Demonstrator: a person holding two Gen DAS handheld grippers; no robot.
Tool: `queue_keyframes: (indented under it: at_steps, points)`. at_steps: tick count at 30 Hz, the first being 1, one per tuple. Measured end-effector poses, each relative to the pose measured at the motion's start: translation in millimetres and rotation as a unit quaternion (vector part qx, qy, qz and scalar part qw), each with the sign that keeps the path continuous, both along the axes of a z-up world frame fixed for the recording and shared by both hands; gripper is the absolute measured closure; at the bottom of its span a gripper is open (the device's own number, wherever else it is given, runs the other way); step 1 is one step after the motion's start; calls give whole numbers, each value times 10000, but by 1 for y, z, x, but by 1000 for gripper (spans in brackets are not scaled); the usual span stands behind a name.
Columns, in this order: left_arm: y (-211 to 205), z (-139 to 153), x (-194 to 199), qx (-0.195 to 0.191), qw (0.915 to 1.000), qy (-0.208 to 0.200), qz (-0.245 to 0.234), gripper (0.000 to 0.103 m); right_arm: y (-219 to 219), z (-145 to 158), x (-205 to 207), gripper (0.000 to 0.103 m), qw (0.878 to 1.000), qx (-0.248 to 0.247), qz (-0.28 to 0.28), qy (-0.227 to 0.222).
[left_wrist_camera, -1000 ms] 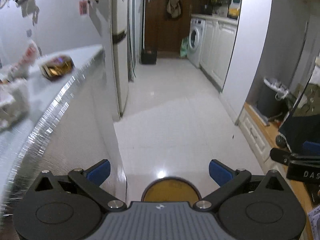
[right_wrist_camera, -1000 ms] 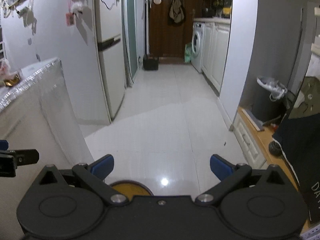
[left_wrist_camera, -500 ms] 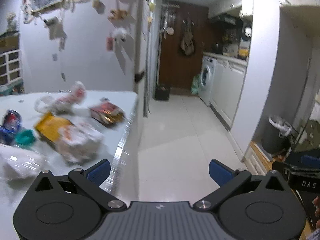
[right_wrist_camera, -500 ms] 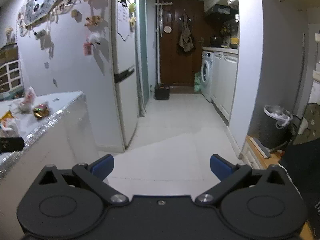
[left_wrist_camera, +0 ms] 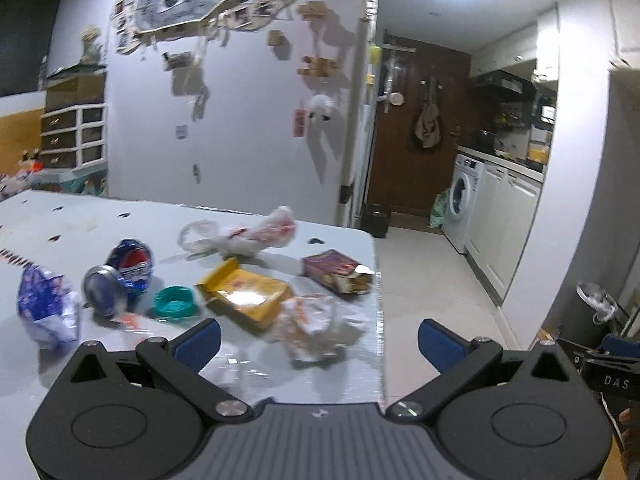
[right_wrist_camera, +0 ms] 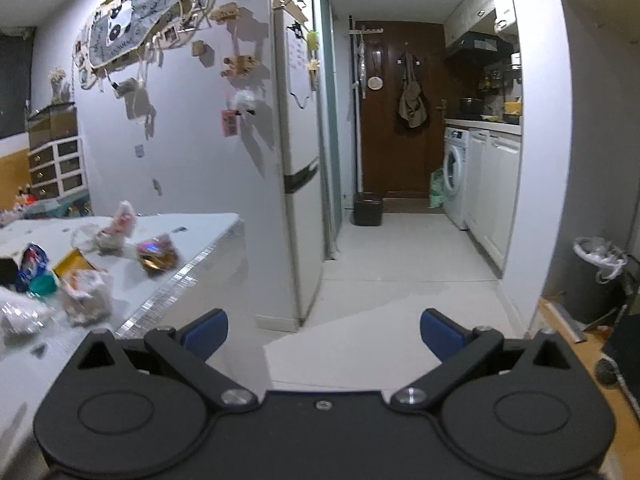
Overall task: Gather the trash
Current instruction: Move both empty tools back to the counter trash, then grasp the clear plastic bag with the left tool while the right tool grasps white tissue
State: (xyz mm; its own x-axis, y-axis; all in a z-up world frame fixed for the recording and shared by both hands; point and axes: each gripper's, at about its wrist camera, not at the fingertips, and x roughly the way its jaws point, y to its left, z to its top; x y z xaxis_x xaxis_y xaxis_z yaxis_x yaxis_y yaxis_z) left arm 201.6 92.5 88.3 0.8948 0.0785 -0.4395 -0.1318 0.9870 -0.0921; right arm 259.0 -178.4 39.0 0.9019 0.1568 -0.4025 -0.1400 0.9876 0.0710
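Observation:
Trash lies on a white table [left_wrist_camera: 100, 224]: a yellow box [left_wrist_camera: 244, 294], a dark red box [left_wrist_camera: 336, 270], a crumpled wrapper [left_wrist_camera: 316, 326], a white plastic bag [left_wrist_camera: 248, 234], a teal lid [left_wrist_camera: 174, 300], a blue can [left_wrist_camera: 120, 272] and a blue bag [left_wrist_camera: 44, 306]. My left gripper [left_wrist_camera: 318, 340] is open and empty, above the table's near right corner, just before the crumpled wrapper. My right gripper [right_wrist_camera: 324, 330] is open and empty over the floor, right of the table [right_wrist_camera: 168, 248].
A lined trash bin [right_wrist_camera: 600, 276] stands at the right by the wall, also in the left wrist view [left_wrist_camera: 596, 312]. A fridge [right_wrist_camera: 296, 160] stands behind the table. A hallway runs to a washing machine [right_wrist_camera: 454, 176] and a brown door [right_wrist_camera: 396, 120].
Both grippers have risen from below table height and tilted up. The tabletop trash has come into full view of the left gripper, which is now over the table's corner.

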Motion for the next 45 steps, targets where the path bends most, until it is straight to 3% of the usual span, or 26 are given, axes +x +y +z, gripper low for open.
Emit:
queue_keyframes:
  at_steps: [6, 14, 21, 23, 30, 35, 37, 39, 45]
  points:
    - [41, 0, -3, -190, 9998, 22, 107, 0, 42, 4, 6, 0, 9992, 291, 269, -94]
    - [81, -5, 0, -182, 9994, 133, 270, 0, 102, 1, 25, 0, 9968, 421, 661, 141]
    - [105, -18, 6, -493, 9984, 211, 158, 4, 144, -2, 37, 0, 9915, 541, 1180, 87]
    - [111, -22, 9, -640, 9976, 235, 94, 12, 156, -5, 43, 0, 9895, 554, 1329, 110]
    - [141, -37, 19, -1600, 9866, 326, -61, 23, 200, -13, 68, 0, 9809, 328, 1874, 406]
    - [149, -45, 26, -1940, 9803, 351, -104, 31, 221, -18, 80, 0, 9788, 84, 1961, 582]
    - [151, -48, 30, -2092, 9771, 378, -110, 31, 221, -22, 82, 4, 9795, 151, 1920, 583]
    - [153, -52, 34, -2250, 9735, 386, -91, 34, 220, -26, 86, 19, 9794, 214, 1901, 644]
    - [156, -62, 40, -2484, 9679, 368, 111, 54, 217, -35, 90, 45, 9777, 366, 1935, 728]
